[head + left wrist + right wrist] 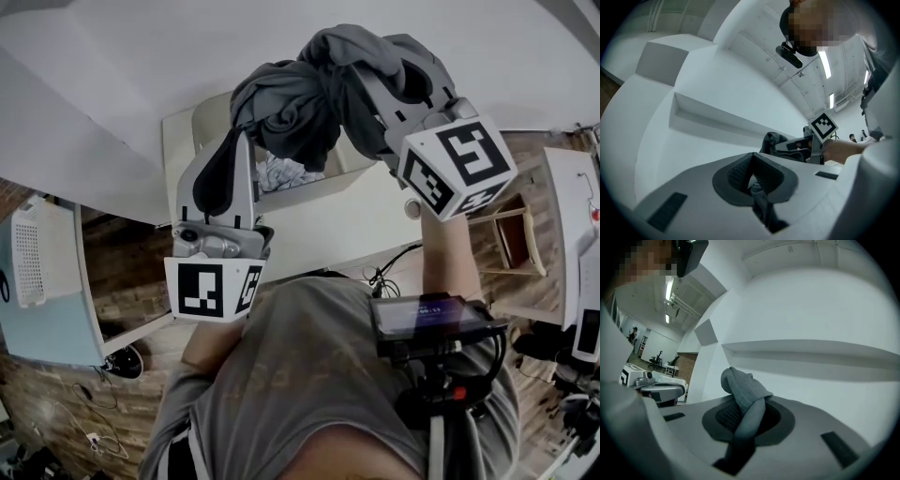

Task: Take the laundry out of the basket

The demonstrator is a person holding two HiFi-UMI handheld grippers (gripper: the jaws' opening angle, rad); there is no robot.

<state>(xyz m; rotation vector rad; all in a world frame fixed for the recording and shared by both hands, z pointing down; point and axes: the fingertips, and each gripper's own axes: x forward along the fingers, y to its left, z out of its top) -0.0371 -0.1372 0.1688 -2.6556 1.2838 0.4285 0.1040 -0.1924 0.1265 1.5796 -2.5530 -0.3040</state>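
Hanging bunched between the two claws, the grey garment (319, 89) is held above the basket (178, 159), which stands on the white worktop (337, 225) against the wall. The left claw (230, 150) is closed on a dark strip of the garment, and the right claw (380, 103) is clamped on a thick twisted fold of it.

Only the head view shows the basket and the pale patterned laundry (281, 173) lying in it. The left gripper view shows its pads (736, 173) pinched tight on cloth, with the right claw's marker cube (823, 125) beyond. The right gripper view shows the fold (743, 394) rising from between the jaws, in front of a bare wall with a ledge (811, 350).

The worktop's near edge runs beside the person's torso. A white perforated crate (28, 253) sits well to the left and a wooden stool (511, 239) to the right.
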